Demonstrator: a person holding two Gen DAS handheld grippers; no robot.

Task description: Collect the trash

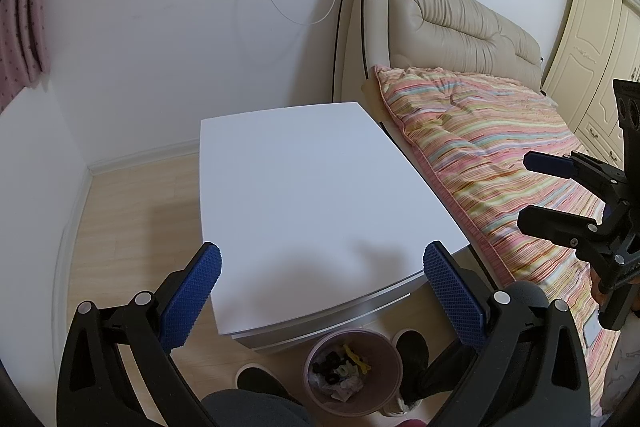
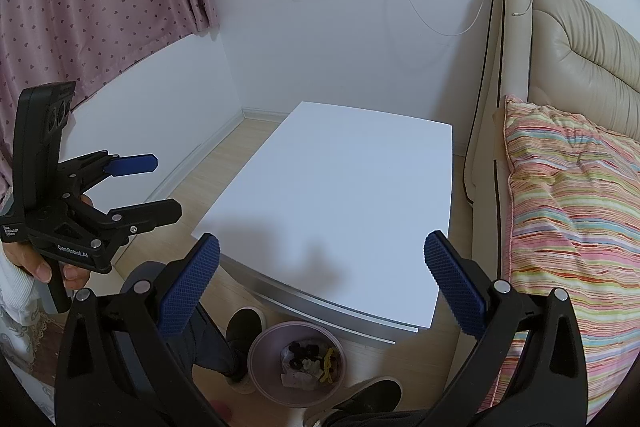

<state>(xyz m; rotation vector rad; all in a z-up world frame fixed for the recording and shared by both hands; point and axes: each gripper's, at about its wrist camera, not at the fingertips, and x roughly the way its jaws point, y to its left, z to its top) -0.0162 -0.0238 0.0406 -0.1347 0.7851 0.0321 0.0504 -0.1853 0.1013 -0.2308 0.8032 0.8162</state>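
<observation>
Both the left gripper (image 1: 322, 301) and right gripper (image 2: 320, 301) hover spread and empty over the bare table (image 1: 304, 187), the trash apparently all collected in the bin (image 1: 352, 371) at 6 o'clock, so seemingly only withdrawal remains.

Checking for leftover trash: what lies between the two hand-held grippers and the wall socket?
Only the bare white table top, seen in both wrist views. The trash sits in the pink bin on the floor below the table's near edge.
</observation>
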